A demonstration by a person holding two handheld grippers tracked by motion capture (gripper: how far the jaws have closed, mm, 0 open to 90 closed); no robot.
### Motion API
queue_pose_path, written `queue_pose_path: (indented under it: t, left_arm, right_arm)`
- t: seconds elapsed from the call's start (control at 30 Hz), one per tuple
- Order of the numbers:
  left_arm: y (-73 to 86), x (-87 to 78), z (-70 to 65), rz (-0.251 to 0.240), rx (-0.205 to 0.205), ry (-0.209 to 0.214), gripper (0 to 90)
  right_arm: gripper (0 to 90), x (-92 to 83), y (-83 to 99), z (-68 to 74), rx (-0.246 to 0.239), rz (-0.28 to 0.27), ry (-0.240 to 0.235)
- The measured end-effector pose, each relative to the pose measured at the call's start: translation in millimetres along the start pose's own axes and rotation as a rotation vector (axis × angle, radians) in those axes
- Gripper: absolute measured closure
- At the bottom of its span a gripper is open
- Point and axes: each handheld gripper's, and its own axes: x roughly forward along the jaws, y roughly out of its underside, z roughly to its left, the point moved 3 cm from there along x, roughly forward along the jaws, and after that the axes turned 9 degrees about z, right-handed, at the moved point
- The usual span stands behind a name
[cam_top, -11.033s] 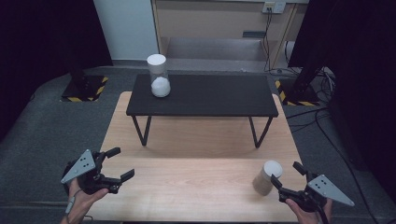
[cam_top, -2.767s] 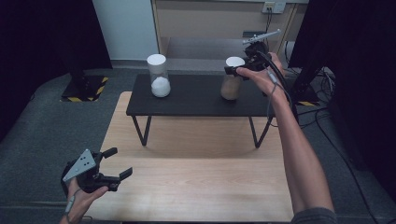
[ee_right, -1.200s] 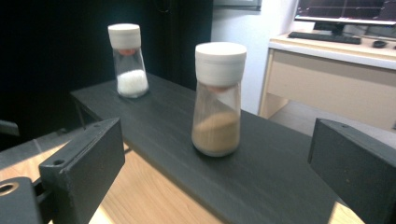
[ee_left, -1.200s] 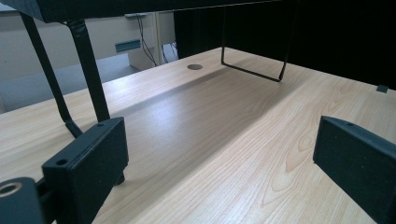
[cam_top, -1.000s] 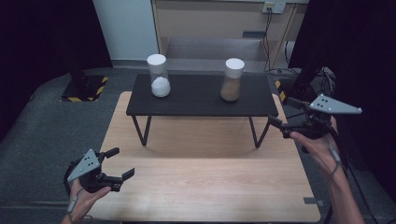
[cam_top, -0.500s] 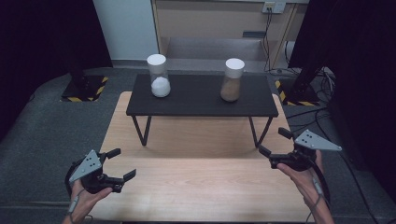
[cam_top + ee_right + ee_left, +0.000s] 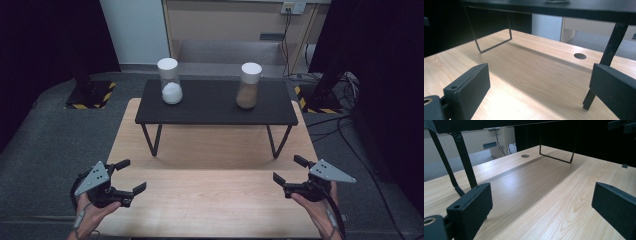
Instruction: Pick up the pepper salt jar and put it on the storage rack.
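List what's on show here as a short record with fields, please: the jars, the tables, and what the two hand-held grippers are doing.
surface: light wooden table
raised shelf: black low table standing on it
left jar: white-filled jar, upright on the shelf
right jar: brown-filled jar, upright on the shelf
left hand-held gripper: open, holding nothing, near table's front edge
right hand-held gripper: open, holding nothing, near table's front edge

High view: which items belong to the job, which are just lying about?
Job:
- brown-filled jar
- white-filled jar
- black shelf they stand on
- left gripper and right gripper, both open, empty

Lying about:
- floor cables
- striped stand base
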Motion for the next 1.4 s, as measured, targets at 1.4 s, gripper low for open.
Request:
queue_pose_path:
  t: [1.4]
  left_arm:
    - [2.8,-10.7,3.5,-0.051,-0.028,-0.048,1.8]
  right_arm:
    - [4.7,4.0,36.3,8.6,-0.009,0.02,0.089]
